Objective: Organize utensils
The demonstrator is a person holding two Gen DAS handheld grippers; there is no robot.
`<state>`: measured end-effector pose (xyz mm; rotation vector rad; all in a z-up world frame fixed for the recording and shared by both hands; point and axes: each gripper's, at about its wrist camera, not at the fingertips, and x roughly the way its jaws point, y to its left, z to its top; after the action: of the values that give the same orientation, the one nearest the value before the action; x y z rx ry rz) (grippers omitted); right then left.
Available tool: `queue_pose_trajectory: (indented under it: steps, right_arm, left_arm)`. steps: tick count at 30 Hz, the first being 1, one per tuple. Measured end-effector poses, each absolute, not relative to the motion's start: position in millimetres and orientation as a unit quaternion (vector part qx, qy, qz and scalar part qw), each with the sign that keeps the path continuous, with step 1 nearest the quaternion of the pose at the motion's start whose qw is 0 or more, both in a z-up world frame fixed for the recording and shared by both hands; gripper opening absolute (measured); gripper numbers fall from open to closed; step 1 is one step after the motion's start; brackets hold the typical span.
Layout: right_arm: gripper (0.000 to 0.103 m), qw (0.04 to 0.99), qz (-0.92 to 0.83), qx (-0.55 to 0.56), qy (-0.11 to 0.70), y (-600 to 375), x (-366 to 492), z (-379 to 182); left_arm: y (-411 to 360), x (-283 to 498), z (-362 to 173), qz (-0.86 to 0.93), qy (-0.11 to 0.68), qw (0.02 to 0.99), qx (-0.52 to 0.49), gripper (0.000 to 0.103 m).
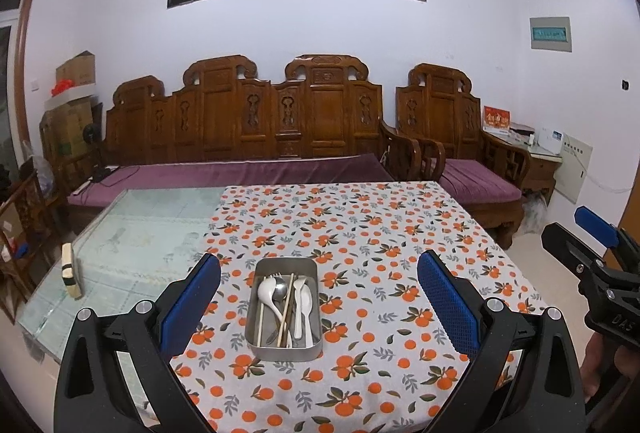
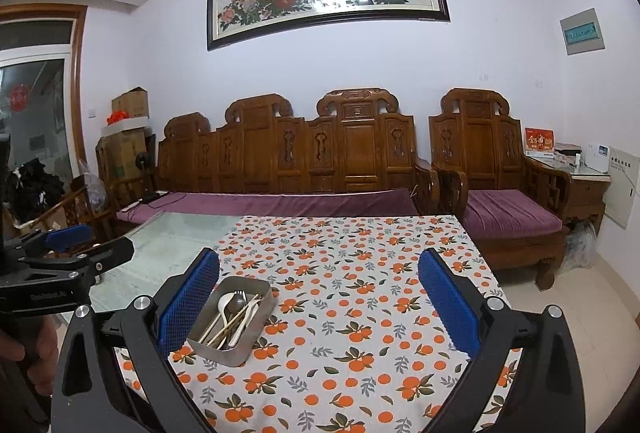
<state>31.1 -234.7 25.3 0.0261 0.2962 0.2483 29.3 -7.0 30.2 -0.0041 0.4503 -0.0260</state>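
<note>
a rectangular metal tin [image 1: 285, 307] with rounded corners is set on the desk [image 1: 400, 233], on a cloth printed with oranges, and white plastic spoons [image 1: 267, 295], a steel spoon and pale chopsticks [image 1: 286, 309] are held in it. the left tool [image 1: 319, 307] and right tool [image 2: 319, 307] are both held wide open above the desk, with nothing gripped. a carved wooden bench [image 1: 256, 121] with purple cushions is seen behind.

"DAS" is read on the right gripper [image 1: 592, 245] body at the right edge of the left wrist view. Lettering on the left gripper [image 2: 80, 245] is blurred.
</note>
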Motion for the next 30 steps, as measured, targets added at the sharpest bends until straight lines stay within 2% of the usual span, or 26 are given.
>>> queue_pose_trajectory:
  steps: [30]
  right_arm:
    - [0.100,0.981,0.124,0.013,0.149,-235.0,30.8,23.9]
  left_arm:
    - [-15.0,25.2,33.3,-0.019,0.222,0.975,-0.004,0.095]
